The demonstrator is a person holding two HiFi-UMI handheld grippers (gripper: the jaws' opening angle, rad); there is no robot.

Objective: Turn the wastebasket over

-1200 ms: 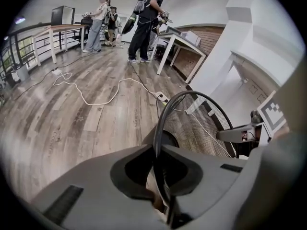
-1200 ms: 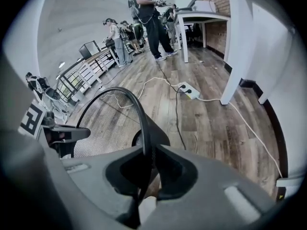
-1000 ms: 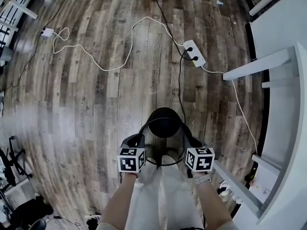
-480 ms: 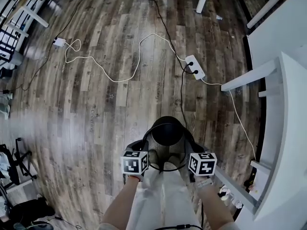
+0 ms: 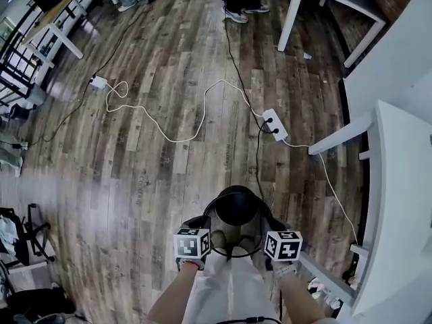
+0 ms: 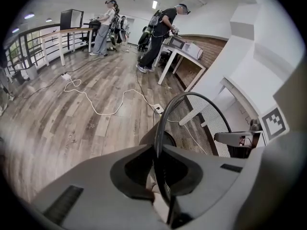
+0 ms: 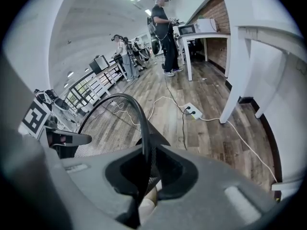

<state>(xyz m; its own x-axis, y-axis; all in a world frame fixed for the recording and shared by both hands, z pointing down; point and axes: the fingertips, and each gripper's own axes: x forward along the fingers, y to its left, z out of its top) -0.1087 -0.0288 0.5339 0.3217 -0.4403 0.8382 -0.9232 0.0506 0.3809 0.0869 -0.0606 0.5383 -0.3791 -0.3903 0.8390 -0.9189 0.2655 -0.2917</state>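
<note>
The black mesh wastebasket (image 5: 235, 211) hangs in the air right in front of me, open top toward me and dark solid base toward the floor. My left gripper (image 5: 202, 227) is shut on the left side of its rim, and my right gripper (image 5: 266, 228) is shut on the right side. In the left gripper view the round rim runs straight between the jaws of the left gripper (image 6: 156, 150), with the mesh wall (image 6: 197, 123) beyond. The right gripper view has the same rim pinched in the right gripper (image 7: 146, 152), mesh (image 7: 109, 124) to its left.
A white power strip (image 5: 275, 125) and a looping white cable (image 5: 169, 138) lie on the wood floor ahead. White desks (image 5: 398, 201) stand along the right, a table leg (image 5: 290, 17) farther off. Two people (image 6: 162, 32) stand at the far end. A black chair base (image 5: 23, 238) is at left.
Both grippers have risen together with the wastebasket held between them, and the floor has dropped farther away. The grips on the rim are unchanged.
</note>
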